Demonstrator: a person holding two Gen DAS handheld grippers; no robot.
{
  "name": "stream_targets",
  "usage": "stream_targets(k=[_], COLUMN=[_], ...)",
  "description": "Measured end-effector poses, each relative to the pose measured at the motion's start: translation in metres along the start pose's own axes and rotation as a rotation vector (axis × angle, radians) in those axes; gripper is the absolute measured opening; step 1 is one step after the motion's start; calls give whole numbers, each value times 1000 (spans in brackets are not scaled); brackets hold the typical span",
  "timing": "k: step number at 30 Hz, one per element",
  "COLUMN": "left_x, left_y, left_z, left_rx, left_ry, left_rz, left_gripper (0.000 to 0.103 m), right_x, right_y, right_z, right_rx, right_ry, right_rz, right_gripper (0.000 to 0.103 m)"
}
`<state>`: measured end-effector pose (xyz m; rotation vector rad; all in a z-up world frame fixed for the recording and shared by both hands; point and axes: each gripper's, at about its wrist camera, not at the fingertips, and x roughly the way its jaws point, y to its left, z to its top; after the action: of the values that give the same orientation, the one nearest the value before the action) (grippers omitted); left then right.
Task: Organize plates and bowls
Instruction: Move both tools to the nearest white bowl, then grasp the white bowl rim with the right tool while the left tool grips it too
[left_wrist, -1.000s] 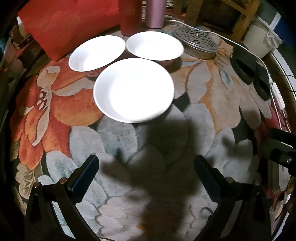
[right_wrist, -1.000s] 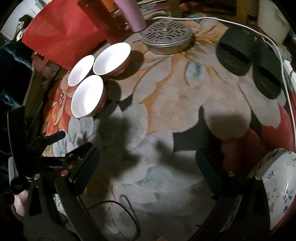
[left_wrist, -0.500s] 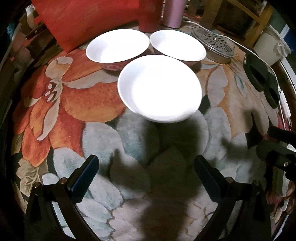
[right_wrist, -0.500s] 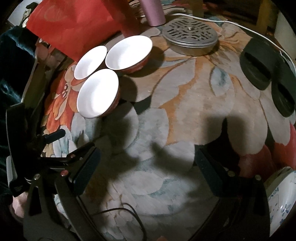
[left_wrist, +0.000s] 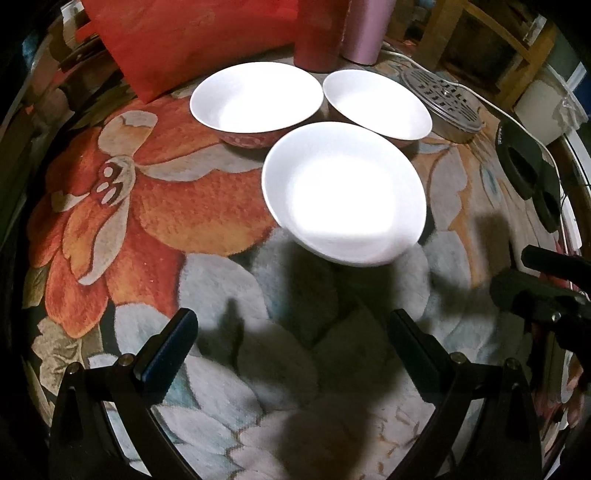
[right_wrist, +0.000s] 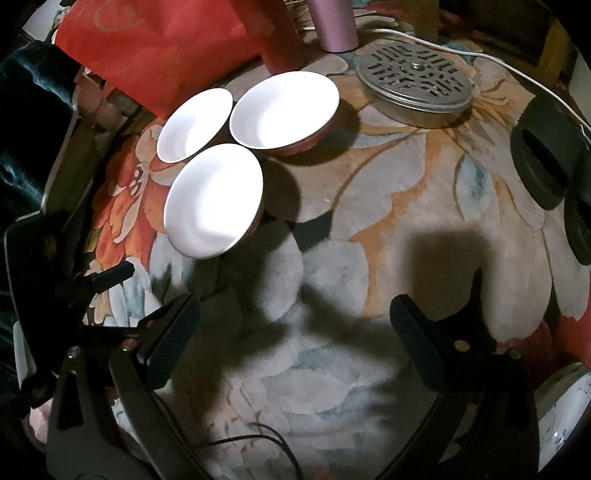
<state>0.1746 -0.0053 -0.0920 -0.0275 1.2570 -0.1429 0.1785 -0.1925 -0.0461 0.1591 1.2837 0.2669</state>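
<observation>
Three bowls, white inside and red outside, stand close together on a flowered rug. The nearest bowl (left_wrist: 345, 192) (right_wrist: 214, 199) lies ahead of my left gripper (left_wrist: 291, 343), which is open and holds nothing. Behind it sit the far left bowl (left_wrist: 256, 96) (right_wrist: 194, 125) and the far right bowl (left_wrist: 376, 103) (right_wrist: 282, 109). My right gripper (right_wrist: 295, 328) is open too, with the bowls up and to its left. A patterned plate (right_wrist: 565, 410) shows at the lower right edge of the right wrist view.
A round perforated metal lid (right_wrist: 417, 83) (left_wrist: 443, 99) lies behind the bowls. A pink cup (right_wrist: 334, 26) and a red cup (left_wrist: 319, 37) stand at the back beside a red bag (right_wrist: 147, 51). Black slippers (right_wrist: 550, 151) and a white cable (right_wrist: 498, 59) lie right.
Both grippers have moved forward toward the bowls, which now look larger and nearer. In the left wrist view the bowls have shifted right. Both grippers stay open.
</observation>
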Motion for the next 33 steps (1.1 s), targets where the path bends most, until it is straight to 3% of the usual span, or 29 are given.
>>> stream_targets(k=[14, 24, 25, 27, 30, 31, 32, 33], left_x=[-2, 2, 3, 8, 18, 20, 24, 28], left_y=[28, 25, 24, 24, 26, 27, 27, 27], left_z=[21, 44, 47, 54, 62, 64, 67, 68], left_rx=[-69, -66, -68, -71, -79, -80, -77, -76], left_ry=[-35, -60, -66, -60, -36, -30, -17, -5], left_rz=[-35, -98, -103, -118, -142, -150, -151, -151], left_gripper=[102, 100, 96, 87, 79, 68, 51, 43], right_x=[12, 30, 31, 36, 46, 51, 55, 58], right_y=[10, 9, 10, 10, 7, 6, 5, 4], right_z=[31, 44, 46, 50, 55, 57, 57, 57], right_rx=[4, 69, 75, 89, 140, 157, 171, 182], right_ry=[-25, -11, -19, -23, -6, 3, 15, 22], right_rz=[16, 58, 61, 75, 85, 93, 99, 107], right_gripper=[103, 102, 100, 83, 68, 64, 56, 47])
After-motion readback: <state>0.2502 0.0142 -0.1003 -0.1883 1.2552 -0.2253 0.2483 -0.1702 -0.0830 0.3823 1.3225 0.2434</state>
